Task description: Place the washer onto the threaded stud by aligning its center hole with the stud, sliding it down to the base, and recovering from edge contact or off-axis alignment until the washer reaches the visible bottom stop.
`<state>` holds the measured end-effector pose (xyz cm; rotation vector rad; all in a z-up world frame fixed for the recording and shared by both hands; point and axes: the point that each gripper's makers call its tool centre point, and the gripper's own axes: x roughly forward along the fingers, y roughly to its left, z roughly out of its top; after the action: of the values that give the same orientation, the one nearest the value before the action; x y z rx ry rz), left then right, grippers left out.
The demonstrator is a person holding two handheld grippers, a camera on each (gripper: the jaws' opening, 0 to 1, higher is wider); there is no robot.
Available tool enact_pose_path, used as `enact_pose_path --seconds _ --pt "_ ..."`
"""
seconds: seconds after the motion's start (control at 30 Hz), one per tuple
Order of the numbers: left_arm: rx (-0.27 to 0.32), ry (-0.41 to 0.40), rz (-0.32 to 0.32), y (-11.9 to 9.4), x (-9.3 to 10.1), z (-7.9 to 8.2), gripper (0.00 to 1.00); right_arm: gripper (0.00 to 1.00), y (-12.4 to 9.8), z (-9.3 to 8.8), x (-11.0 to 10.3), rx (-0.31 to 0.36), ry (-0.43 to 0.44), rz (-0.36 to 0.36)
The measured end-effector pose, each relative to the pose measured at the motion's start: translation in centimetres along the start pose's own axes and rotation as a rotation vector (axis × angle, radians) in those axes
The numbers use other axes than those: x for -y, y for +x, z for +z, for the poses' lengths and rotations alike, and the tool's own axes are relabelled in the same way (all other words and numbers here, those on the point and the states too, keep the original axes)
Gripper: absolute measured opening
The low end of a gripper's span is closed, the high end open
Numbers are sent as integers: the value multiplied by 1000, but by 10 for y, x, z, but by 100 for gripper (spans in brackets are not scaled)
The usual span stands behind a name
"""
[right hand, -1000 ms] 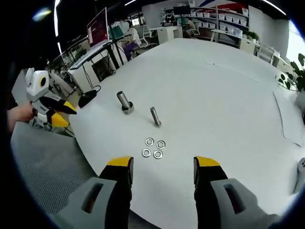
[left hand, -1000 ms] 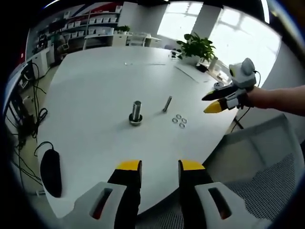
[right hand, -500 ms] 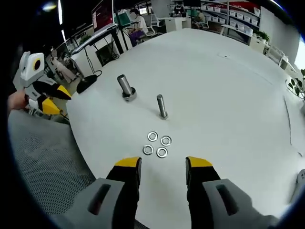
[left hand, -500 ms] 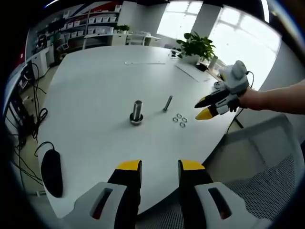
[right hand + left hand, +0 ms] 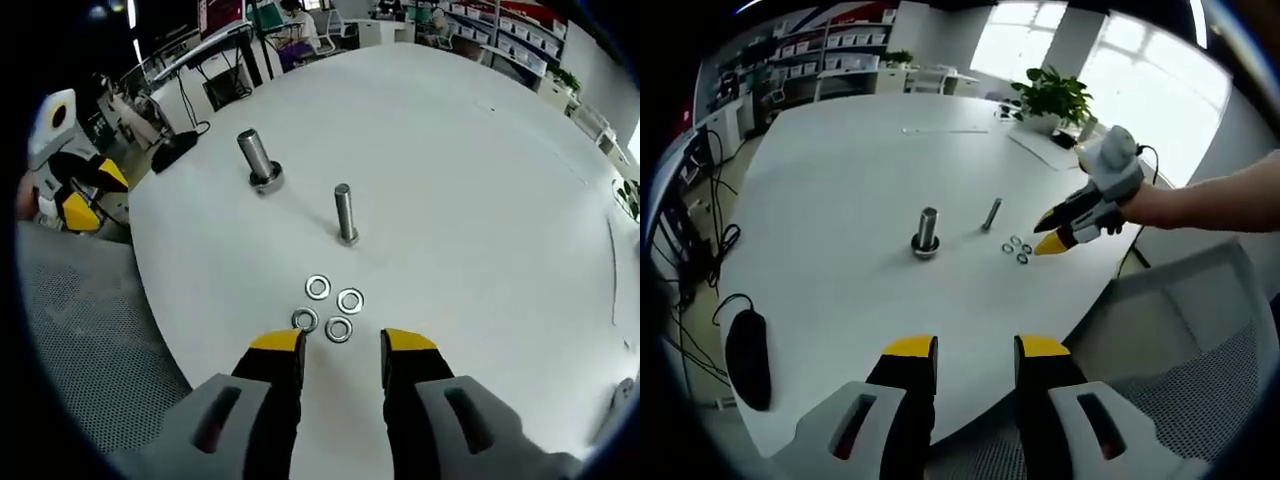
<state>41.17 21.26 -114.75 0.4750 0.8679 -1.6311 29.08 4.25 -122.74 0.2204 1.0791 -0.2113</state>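
Note:
Several steel washers (image 5: 329,308) lie in a cluster on the white table (image 5: 450,180), just beyond my right gripper (image 5: 340,345), which is open and empty. Behind them stands a slim threaded stud (image 5: 344,212), and further left a thicker stud (image 5: 256,160) on a wide base. In the left gripper view the washers (image 5: 1017,249), slim stud (image 5: 992,214) and thick stud (image 5: 927,232) sit mid-table. My left gripper (image 5: 974,348) hangs open over the near edge. The right gripper (image 5: 1052,234) comes in from the right, its tips by the washers.
A mesh chair (image 5: 90,330) stands at the table's near edge, with its seat (image 5: 1180,330) also in the left gripper view. A black mouse-like object (image 5: 746,360) lies at the left edge. A potted plant (image 5: 1052,100) and papers sit at the far side.
My right gripper has moved down and forward to the washer cluster and its jaws have narrowed. The left gripper has stayed put.

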Motion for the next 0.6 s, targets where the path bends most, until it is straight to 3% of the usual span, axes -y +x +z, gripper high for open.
enact_pose_path --seconds 0.2,0.4,0.6 --pt "0 3 5 0 -2 0 29 25 3 -4 -9 -32 -32 6" --pt "-11 3 -3 2 0 -3 29 22 7 -3 -6 -58 -139 -13" --pt "-7 16 2 0 -1 0 29 20 10 -2 -1 -76 -165 -14"
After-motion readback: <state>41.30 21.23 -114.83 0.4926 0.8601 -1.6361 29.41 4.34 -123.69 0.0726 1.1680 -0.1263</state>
